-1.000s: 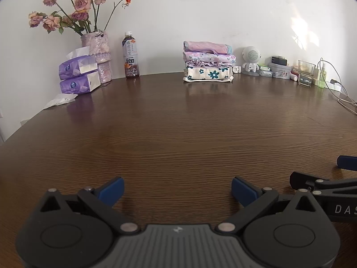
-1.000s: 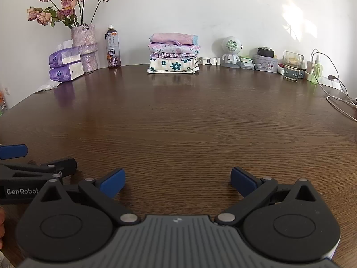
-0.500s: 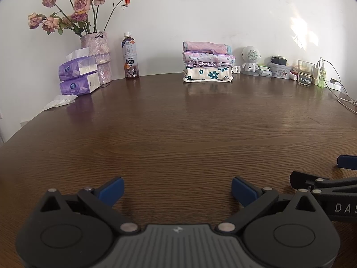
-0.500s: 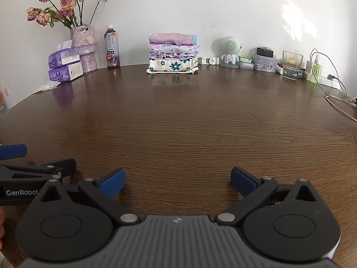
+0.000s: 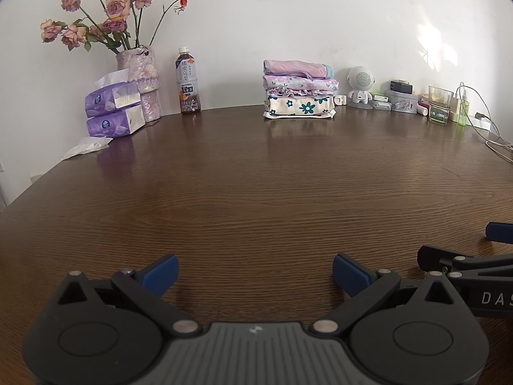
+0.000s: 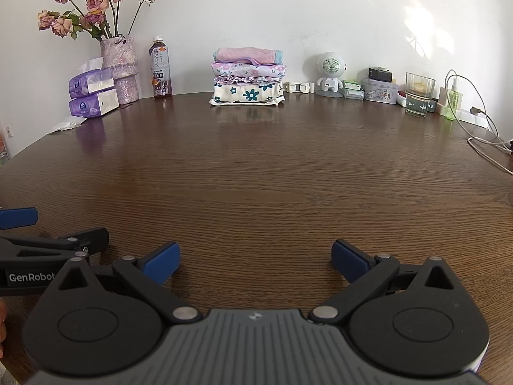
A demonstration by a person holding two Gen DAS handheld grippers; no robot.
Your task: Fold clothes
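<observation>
With both the left gripper (image 5: 255,271) and right gripper (image 6: 255,258) spread wide and empty, your clothes (image 6: 247,77) sit stacked by the far wall. Reaching across, you risk toppling the stack or clipping the bottle (image 6: 160,67).

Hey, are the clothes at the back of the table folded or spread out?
Folded: the clothes sit in a neat stack of flat layers by the wall.

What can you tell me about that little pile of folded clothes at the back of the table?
The pile of folded clothes is four soft fabric pieces, neatly stacked: plain pink with a blue edge on top, then pale floral, a frilly lilac one, and cream with teal flowers at the bottom. It rests on the wooden table near the wall. Nothing else touches it.
</observation>
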